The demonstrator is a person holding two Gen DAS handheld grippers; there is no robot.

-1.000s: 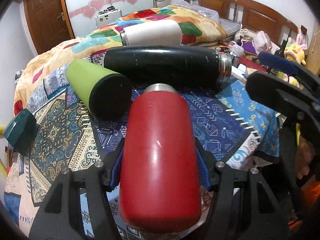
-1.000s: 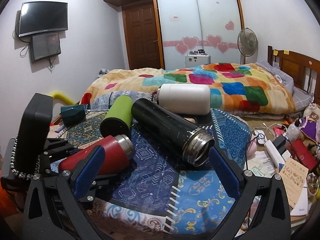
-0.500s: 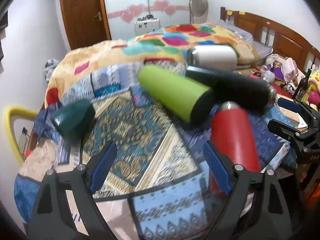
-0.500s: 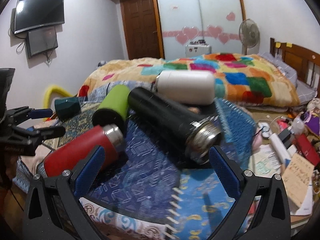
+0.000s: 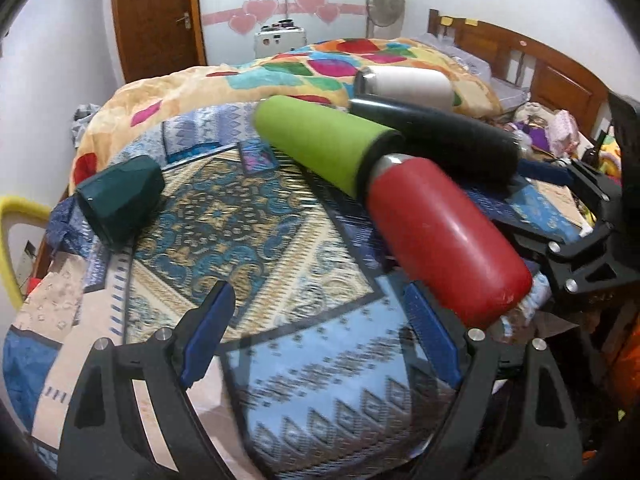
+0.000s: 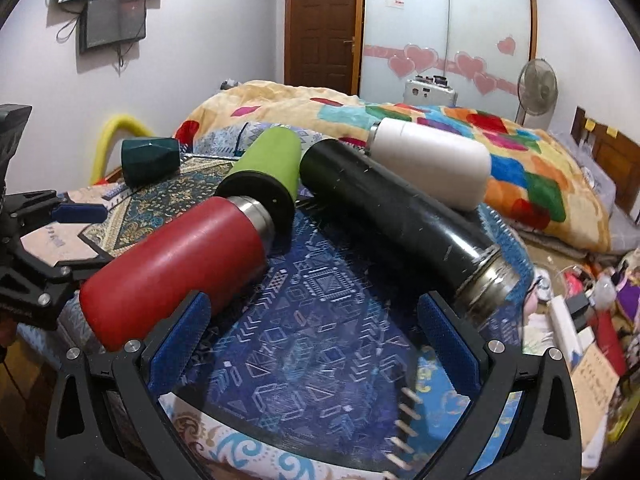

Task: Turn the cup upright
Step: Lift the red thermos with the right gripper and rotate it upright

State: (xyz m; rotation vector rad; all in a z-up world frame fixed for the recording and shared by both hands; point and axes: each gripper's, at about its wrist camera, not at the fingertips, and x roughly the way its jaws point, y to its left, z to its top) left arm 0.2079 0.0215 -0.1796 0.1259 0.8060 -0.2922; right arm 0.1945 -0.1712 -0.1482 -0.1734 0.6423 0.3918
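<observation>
A red flask (image 5: 444,236) lies on its side on the patterned cloth, also in the right wrist view (image 6: 180,264). Beside it lie a green flask (image 5: 320,144), a black flask (image 6: 400,216) and a white flask (image 6: 432,168). A dark green cup (image 5: 120,200) lies tipped at the left, seen also in the right wrist view (image 6: 150,160). My left gripper (image 5: 320,340) is open and empty, left of the red flask. My right gripper (image 6: 316,340) is open and empty, in front of the red and black flasks.
The table (image 5: 240,240) is covered by a blue and gold cloth. A bed with a colourful quilt (image 6: 440,120) lies behind. Clutter (image 6: 580,320) sits on the floor at the right. A yellow pipe (image 5: 8,240) curves at the left edge.
My left gripper has let go of the red flask and swung left, open. The red flask now lies on the cloth. My right gripper has moved closer to the flasks.
</observation>
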